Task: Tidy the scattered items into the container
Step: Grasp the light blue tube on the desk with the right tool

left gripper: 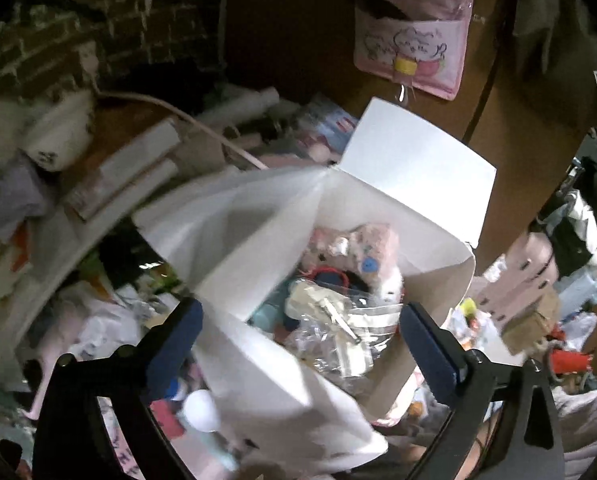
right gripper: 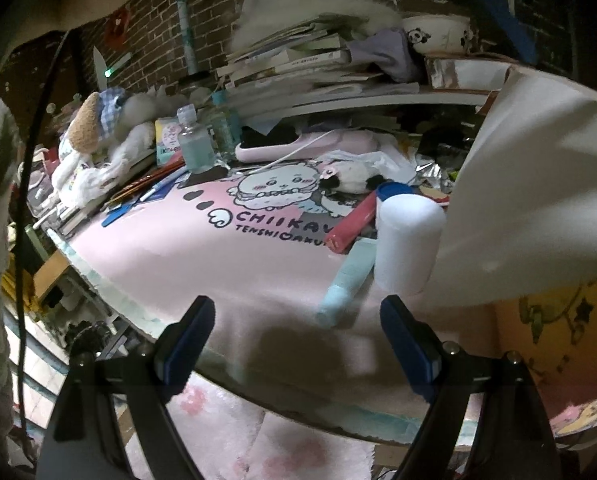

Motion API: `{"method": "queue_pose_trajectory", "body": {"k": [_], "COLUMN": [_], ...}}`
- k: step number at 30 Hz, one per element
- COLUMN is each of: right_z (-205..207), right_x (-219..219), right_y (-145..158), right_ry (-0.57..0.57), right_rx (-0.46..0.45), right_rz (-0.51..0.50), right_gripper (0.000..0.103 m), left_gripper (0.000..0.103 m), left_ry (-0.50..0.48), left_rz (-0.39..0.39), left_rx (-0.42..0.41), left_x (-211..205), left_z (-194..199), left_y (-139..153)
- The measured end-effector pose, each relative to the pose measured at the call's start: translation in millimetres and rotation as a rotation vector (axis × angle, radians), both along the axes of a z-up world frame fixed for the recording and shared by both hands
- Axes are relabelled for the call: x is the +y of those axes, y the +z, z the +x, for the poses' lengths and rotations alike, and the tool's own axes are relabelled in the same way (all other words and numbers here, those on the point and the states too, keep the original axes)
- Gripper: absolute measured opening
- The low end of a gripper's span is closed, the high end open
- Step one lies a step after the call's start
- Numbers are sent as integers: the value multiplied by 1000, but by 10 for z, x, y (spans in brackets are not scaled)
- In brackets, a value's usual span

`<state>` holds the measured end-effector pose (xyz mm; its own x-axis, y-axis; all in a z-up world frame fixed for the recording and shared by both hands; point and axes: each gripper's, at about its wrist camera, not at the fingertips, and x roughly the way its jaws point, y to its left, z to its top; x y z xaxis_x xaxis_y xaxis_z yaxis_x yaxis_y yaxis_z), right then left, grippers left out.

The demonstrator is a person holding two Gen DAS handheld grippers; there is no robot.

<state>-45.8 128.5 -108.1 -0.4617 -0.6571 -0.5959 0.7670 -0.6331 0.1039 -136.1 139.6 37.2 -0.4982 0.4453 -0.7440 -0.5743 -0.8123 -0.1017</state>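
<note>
Matt white paper box (left gripper: 398, 184), pink cloth mat (right gripper: 226, 256) (smooth), glossy plastic bottle (right gripper: 196, 146).

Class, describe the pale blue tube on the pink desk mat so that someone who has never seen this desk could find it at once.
Start at the pink desk mat with its cartoon print. Near its right side stands a white cylinder, beside the white box. The pale blue tube lies flat just left of that cylinder; unlike the red tube behind it, it is light blue and nearest the mat's front edge.

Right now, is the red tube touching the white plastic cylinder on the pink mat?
Cannot tell. In the right wrist view the red tube runs behind the white plastic cylinder, so any gap is hidden.
</note>
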Motion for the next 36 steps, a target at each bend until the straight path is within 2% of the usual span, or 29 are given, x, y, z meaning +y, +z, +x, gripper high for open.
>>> {"method": "queue_pose_trajectory", "body": {"k": [4,9,16,20,23,27,30,36], "right_z": [70,180,222,174,115,46,-9,-46], "right_x": [51,166,158,127,87,41,-16,-64], "right_y": [11,49,-19,-78,-139,-179,-214,-244], "right_ry": [-36,-121,-152,-159,-162,-178,-178,-199], "right_rx": [54,136,188,165,138,141,125,138], "right_rz": [-28,-84,-76,-69,-65,-68,-64,-63], "right_gripper": [83,83,82,59,53,37,23,20], "left_gripper": [103,103,103,103,103,103,103,103], "left_ry": [50,129,316,400,472,554,566,571], "left_rz": [32,48,65,98,128,188,209,200], "left_rx": [35,116,204,214,199,162,157,159], "left_x": [-203,-467,-994,-1318,-1545,-1842,-1944,-1949], "left_z": [126,340,634,728,766,841,908,967], "left_y": [85,158,128,-24,-194,-429,-517,-601]}}
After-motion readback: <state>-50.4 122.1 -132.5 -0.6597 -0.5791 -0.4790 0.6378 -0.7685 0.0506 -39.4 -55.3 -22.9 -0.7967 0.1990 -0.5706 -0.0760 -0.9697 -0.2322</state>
